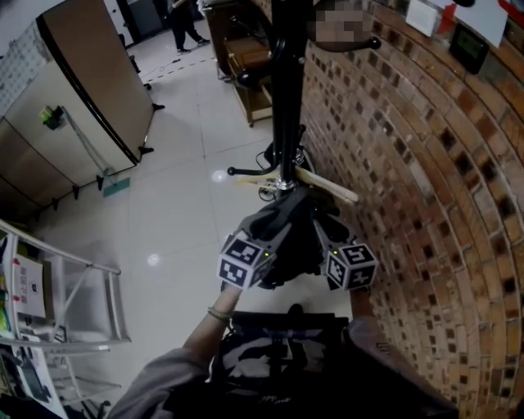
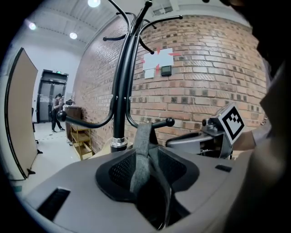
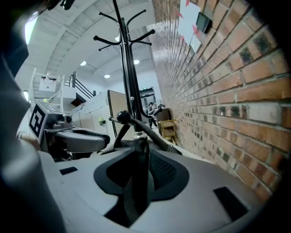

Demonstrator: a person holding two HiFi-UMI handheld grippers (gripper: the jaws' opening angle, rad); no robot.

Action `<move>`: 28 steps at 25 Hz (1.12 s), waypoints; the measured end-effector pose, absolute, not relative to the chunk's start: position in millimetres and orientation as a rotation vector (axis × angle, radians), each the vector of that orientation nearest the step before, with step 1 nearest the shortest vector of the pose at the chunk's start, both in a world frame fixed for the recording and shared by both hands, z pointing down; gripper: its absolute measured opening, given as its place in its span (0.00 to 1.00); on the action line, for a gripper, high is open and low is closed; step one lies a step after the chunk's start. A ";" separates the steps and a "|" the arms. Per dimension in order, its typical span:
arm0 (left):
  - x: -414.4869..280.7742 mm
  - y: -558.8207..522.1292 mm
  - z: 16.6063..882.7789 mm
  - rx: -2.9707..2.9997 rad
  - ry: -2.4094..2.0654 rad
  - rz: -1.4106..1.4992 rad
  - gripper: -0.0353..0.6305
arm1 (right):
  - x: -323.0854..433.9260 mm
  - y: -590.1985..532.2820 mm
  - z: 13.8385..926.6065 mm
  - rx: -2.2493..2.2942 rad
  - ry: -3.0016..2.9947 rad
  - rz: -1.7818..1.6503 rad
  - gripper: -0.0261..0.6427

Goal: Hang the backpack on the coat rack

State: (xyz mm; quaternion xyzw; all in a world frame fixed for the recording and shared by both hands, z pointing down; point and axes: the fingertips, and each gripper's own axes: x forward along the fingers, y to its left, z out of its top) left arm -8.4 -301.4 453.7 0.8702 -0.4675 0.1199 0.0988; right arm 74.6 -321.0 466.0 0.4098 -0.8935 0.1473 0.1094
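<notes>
Starting leftmost: the left gripper (image 2: 144,159) has its jaws parted, with a grey strap (image 2: 141,145) loose between them. The coat rack (image 1: 286,90) stands at centre. The backpack (image 1: 299,241) is a dark, slack mass low beside the pole, between both tools; whether it is hooked cannot be told. The right gripper (image 3: 137,182) is likewise parted around a dark strap (image 3: 139,159). The pack is judged soft, fairly heavy and prone to sag. It is best taken by its straps or top loop.

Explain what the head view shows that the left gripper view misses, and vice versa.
Only the head view: the white metal railing and the marker cube of the left hand-held gripper. Only the left gripper view: ceiling lights and a grey strap standing between its open jaws. Both: the black coat rack, the brick wall and the right hand-held gripper.
</notes>
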 end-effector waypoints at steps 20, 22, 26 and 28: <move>-41.8 -193.1 457.1 2.663 -1.201 0.342 0.06 | 14.8 -194.0 466.5 1.367 -2.591 0.472 0.04; -44.9 -183.8 457.9 2.668 -1.181 0.342 0.06 | 9.6 -185.2 465.0 1.385 -2.589 0.482 0.04; -45.3 -165.4 460.3 2.682 -1.138 0.345 0.06 | 3.7 -169.4 465.8 1.405 -2.582 0.483 0.04; -44.5 -156.4 461.1 2.688 -1.117 0.345 0.06 | 1.8 -161.5 465.9 1.419 -2.576 0.479 0.04</move>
